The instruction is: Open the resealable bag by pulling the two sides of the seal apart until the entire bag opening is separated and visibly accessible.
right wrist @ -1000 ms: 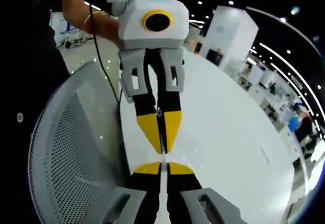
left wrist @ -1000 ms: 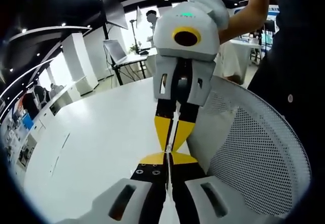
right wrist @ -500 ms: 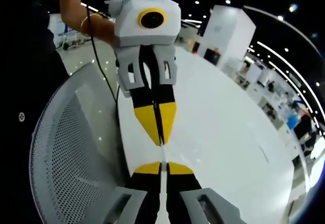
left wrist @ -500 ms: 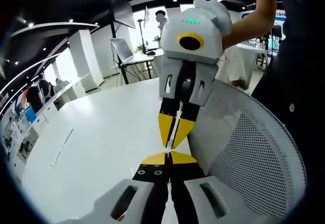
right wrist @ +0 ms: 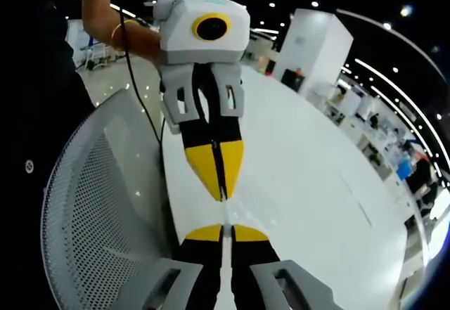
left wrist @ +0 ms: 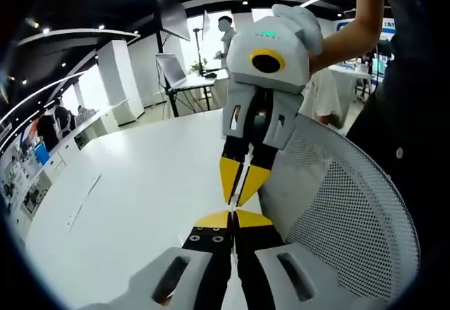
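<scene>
- Two hand-held grippers meet tip to tip above a white table (left wrist: 126, 197), beside a grey mesh chair back (left wrist: 351, 218).
- In the left gripper view, the left gripper (left wrist: 232, 215) rises from the bottom with its yellow-tipped jaws pressed together; the right gripper (left wrist: 237, 201) faces it from above, jaws also together, held by a white-gloved hand (left wrist: 299, 25).
- In the right gripper view, the right gripper (right wrist: 226, 227) has its jaws closed, and the left gripper (right wrist: 222, 196) points down at it, jaws together.
- A thin pale edge runs between the opposing tips, along the line of the jaws; whether this is the resealable bag cannot be told, nor whether either gripper clamps it.
- The bag's position and long axis cannot be made out.
- A laptop on a stand (left wrist: 169, 71) sits beyond the table.
</scene>
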Demonstrator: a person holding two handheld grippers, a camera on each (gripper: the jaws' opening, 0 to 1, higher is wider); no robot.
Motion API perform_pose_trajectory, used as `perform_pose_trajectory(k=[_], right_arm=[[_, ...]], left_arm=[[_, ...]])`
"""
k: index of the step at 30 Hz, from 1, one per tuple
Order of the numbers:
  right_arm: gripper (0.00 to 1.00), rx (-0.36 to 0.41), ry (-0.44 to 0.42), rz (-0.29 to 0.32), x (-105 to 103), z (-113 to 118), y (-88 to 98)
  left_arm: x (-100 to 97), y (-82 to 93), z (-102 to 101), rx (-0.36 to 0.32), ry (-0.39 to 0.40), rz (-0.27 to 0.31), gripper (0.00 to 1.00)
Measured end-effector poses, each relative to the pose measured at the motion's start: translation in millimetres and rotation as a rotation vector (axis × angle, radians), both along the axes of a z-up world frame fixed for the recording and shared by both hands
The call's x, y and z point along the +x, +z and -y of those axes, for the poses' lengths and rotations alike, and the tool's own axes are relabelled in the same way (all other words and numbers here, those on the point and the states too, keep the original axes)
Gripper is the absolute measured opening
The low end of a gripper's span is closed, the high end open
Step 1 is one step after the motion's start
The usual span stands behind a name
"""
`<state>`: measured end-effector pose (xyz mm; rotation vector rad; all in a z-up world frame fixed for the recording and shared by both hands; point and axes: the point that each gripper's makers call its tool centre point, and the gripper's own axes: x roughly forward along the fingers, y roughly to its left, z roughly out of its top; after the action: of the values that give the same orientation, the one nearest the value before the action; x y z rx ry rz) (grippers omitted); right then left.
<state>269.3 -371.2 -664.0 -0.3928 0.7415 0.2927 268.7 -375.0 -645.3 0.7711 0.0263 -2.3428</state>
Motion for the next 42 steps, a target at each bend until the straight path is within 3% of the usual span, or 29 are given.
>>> perform_pose_trajectory(k=[7, 10, 21, 26, 27, 33, 38, 41, 42], right_arm=[[0.0, 0.001, -0.002, 0.002, -0.1, 0.7, 0.1], [0.0, 0.005, -0.018, 0.009, -2.3, 5.8, 3.8], [0.0, 0.007, -0.021, 0.018, -1.3, 3.2, 5.2], [0.0, 0.009, -0.021, 0.02, -2.1, 2.4, 4.5], [0.0, 0.032, -0.041, 0.037, -2.2, 3.6, 7.2], [0.0, 0.038, -0.047, 0.032, -4.3, 2.6, 4.9], [0.0, 0.052, -0.069, 0.046, -3.8, 3.5, 8.3], [0.0, 0.053, -0.07, 0.044, -4.8, 3.0, 7.6], [0.0, 0.055, -0.072, 0.05, -5.3, 3.8, 10.0]], left_arm=[[-0.3, 0.5, -0.4, 0.011, 0.014, -0.013, 0.0], [2.2, 6.3, 2.0, 0.006, 0.06, -0.024, 0.0], [7.3, 10.7, -2.2, 0.0, 0.065, -0.043, 0.0], [9.0, 6.6, -2.9, 0.052, 0.114, -0.1, 0.0], [9.3, 8.9, -2.5, 0.069, 0.161, -0.176, 0.0], [7.3, 5.4, -4.0, 0.125, 0.181, -0.201, 0.0], [8.9, 8.9, -2.6, 0.095, 0.209, -0.211, 0.0], [6.3, 6.3, -3.7, 0.06, 0.187, -0.146, 0.0], [8.0, 8.3, -1.9, 0.057, 0.207, -0.172, 0.0]])
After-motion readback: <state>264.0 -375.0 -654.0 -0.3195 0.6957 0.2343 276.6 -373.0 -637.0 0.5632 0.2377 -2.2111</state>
